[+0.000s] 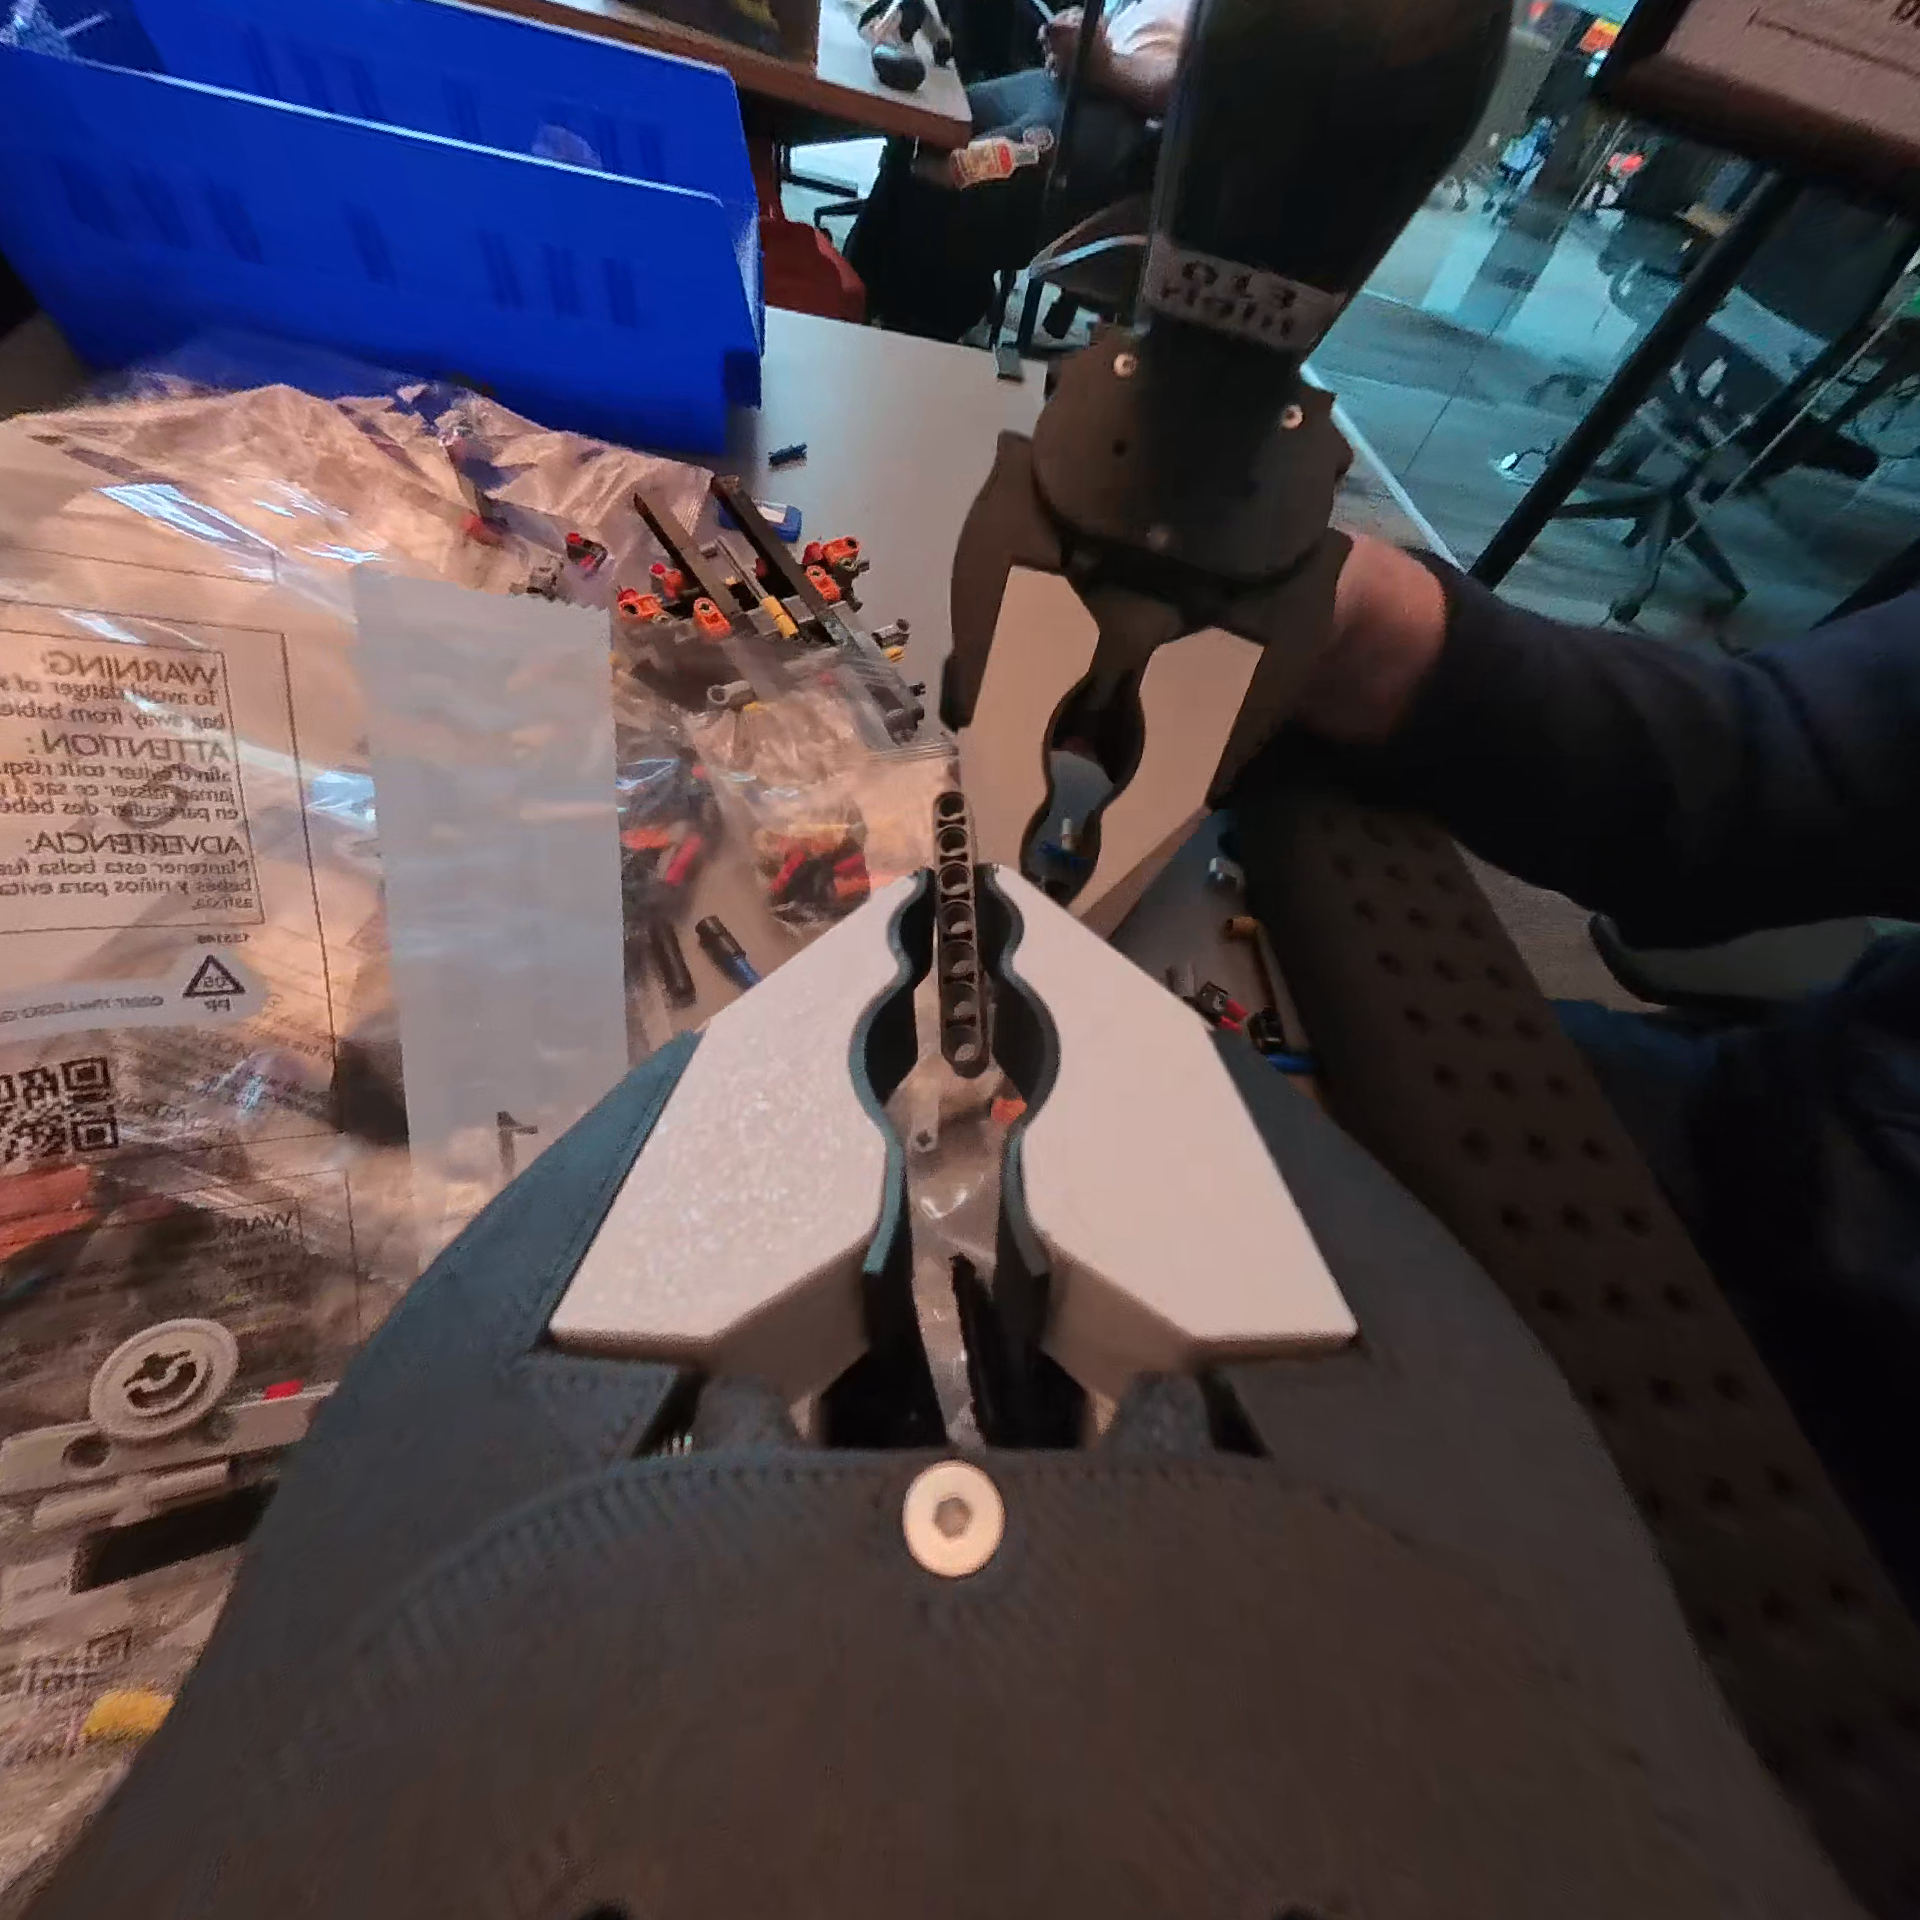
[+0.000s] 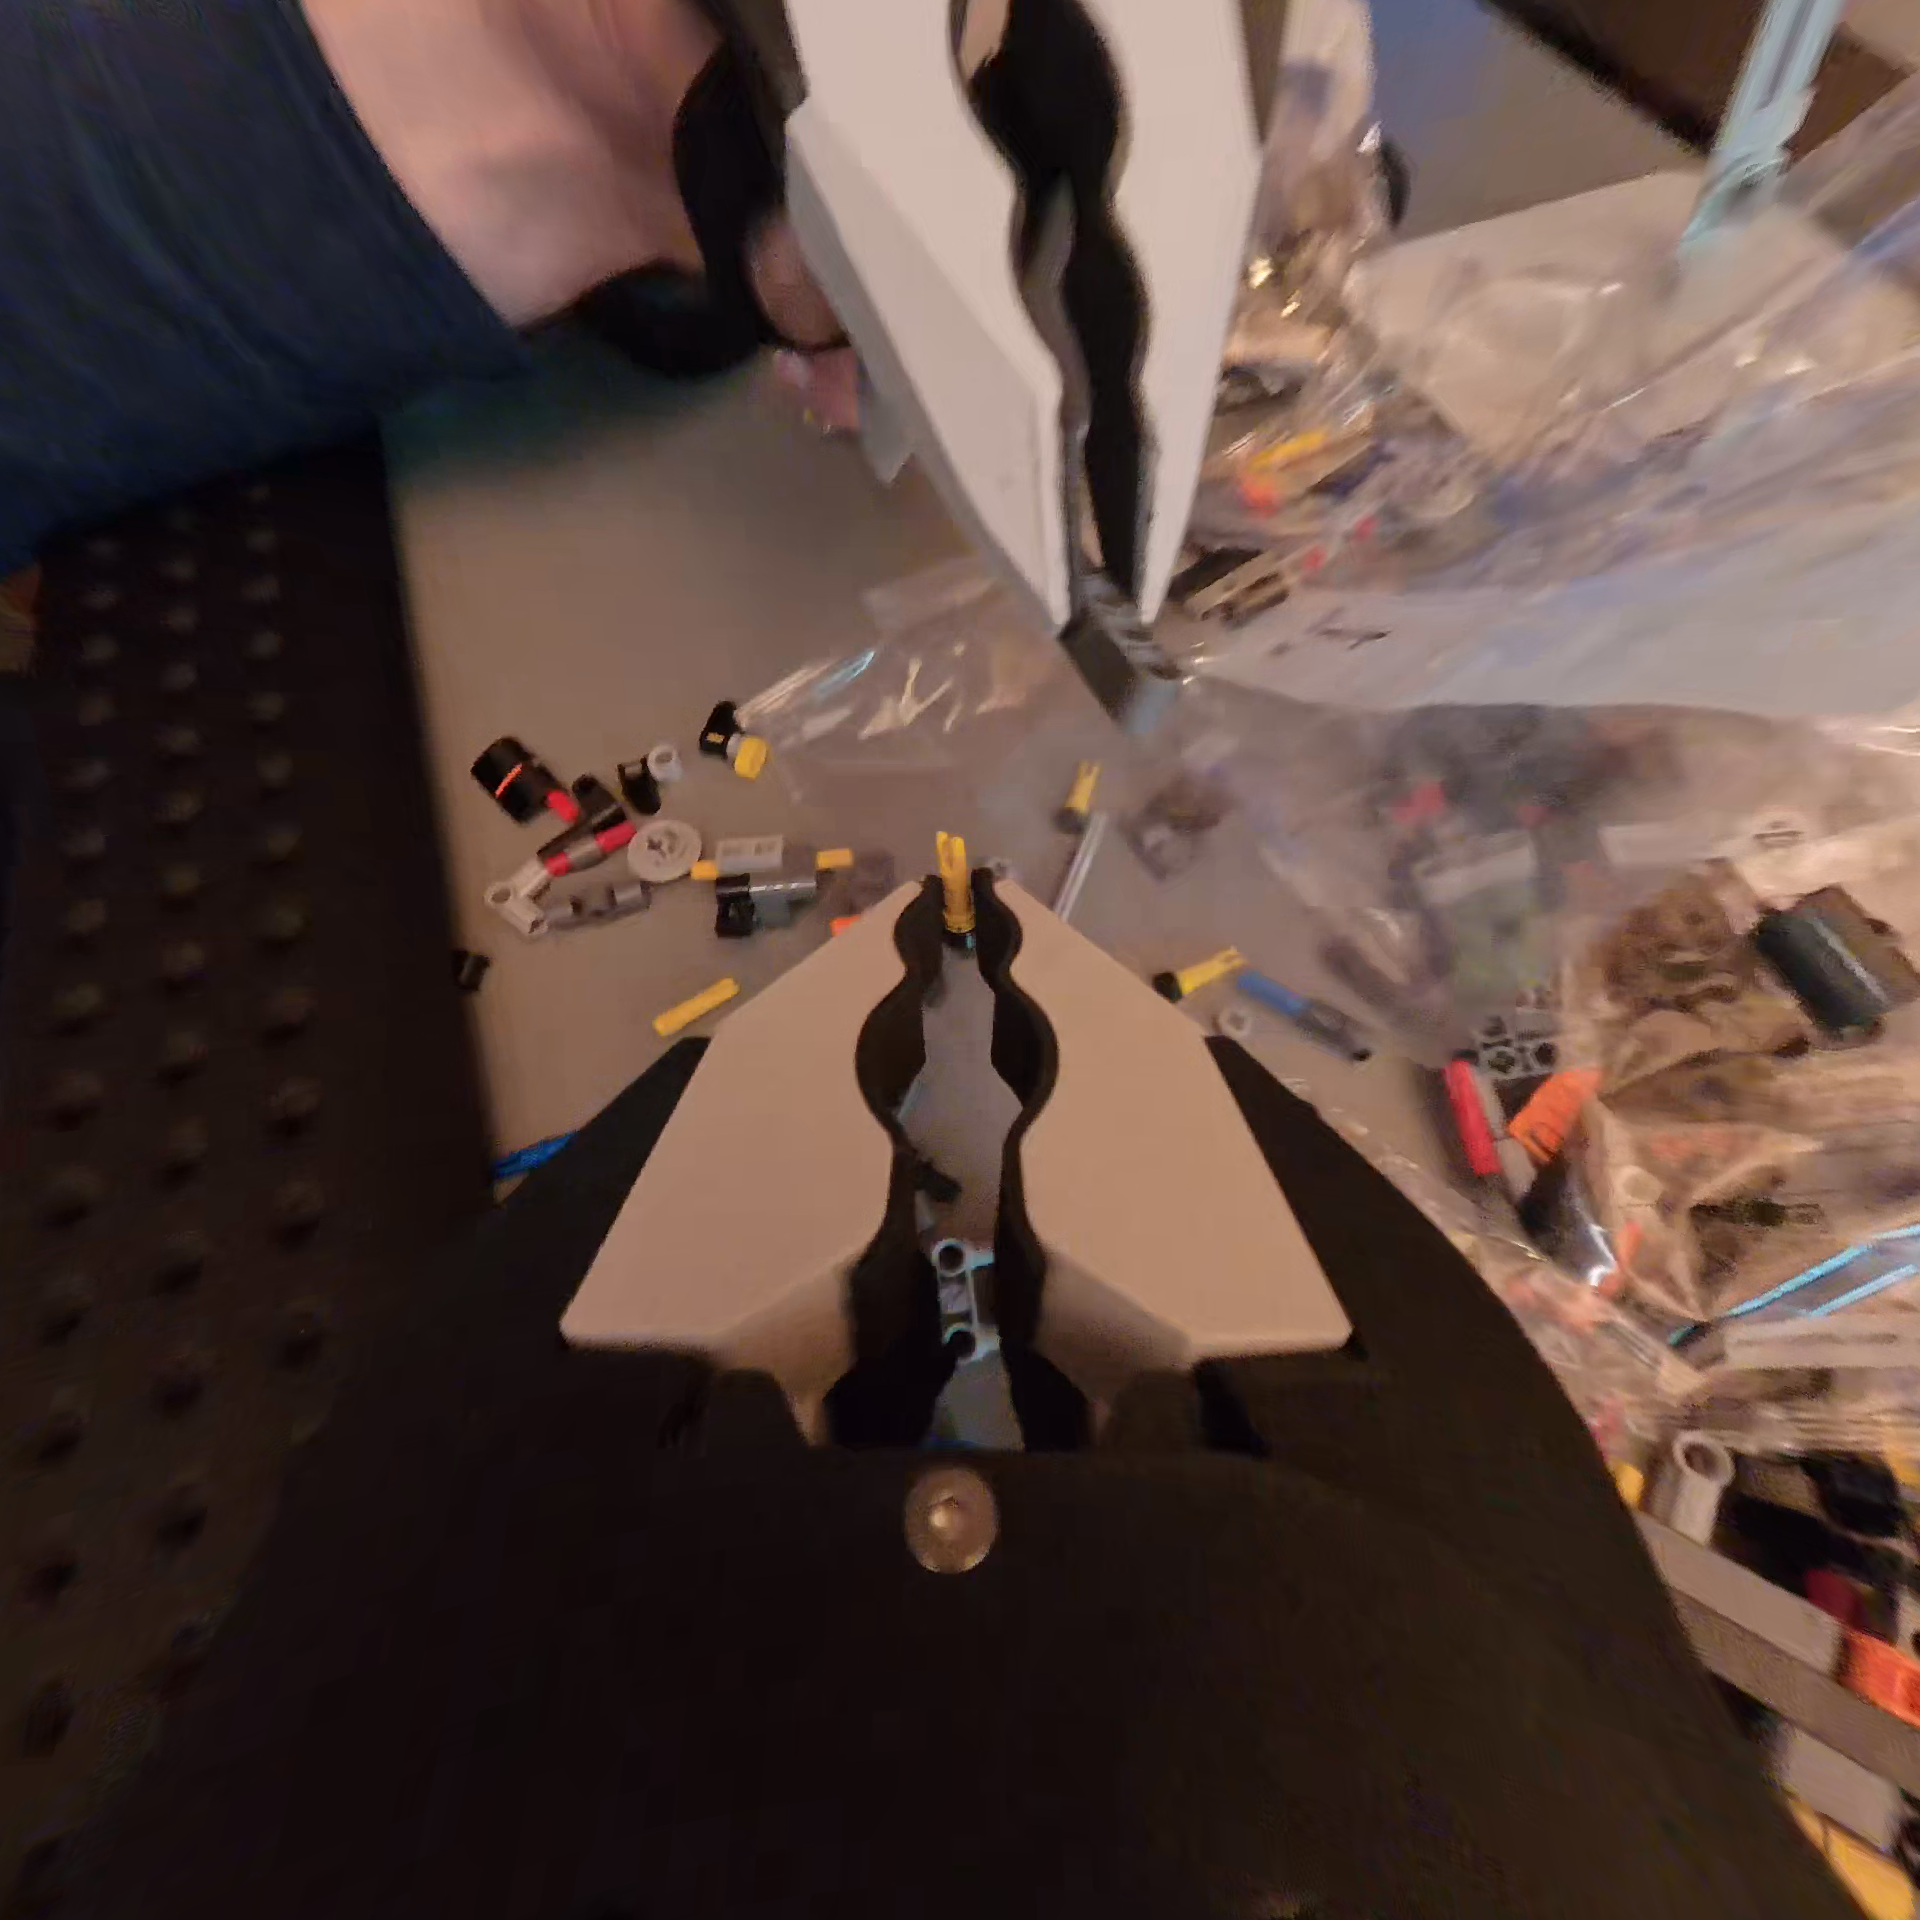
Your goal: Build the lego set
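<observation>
Your left gripper [image 1: 954,904] is clamped on a stiff, light black beam [image 1: 958,935] above the table [image 1: 883,416], your right gripper [image 2: 954,904] pinches a tiny slippery yellow pin [image 2: 951,878] by its base, so grip both firmly.

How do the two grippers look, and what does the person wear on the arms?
Each gripper has a dark, ribbed printed body with a silver screw near its middle. The fingers are pale grey wedges with black wavy inner pads, the same on the left gripper and the right gripper. The right gripper's dark handle carries a raised marking. The person wears dark blue long sleeves.
</observation>
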